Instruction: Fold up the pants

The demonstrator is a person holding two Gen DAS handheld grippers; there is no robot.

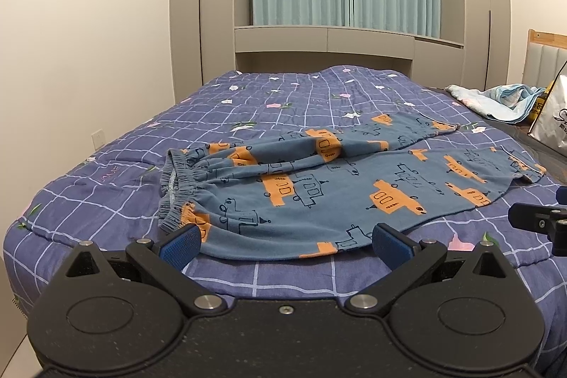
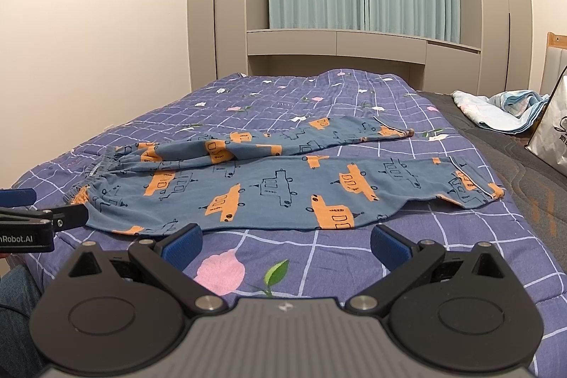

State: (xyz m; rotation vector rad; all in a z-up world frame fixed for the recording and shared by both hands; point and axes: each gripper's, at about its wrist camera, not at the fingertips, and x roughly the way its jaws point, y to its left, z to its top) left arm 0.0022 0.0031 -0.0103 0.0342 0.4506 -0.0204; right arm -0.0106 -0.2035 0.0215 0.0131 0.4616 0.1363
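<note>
Blue pants [image 1: 319, 193] printed with orange and outlined cars lie spread on the bed, waistband at the left, both legs running to the right; the far leg is rumpled. They also show in the right wrist view [image 2: 283, 186]. My left gripper [image 1: 285, 241] is open and empty, just in front of the pants' near edge by the waist. My right gripper [image 2: 285, 241] is open and empty, a little short of the near leg's edge. Each gripper shows at the side of the other's view.
The bed has a purple checked quilt [image 1: 106, 186] with flowers. A crumpled light blue cloth [image 1: 503, 101] and a white bag [image 1: 553, 116] lie at the far right. A wall is at the left; wardrobes and a curtain stand behind.
</note>
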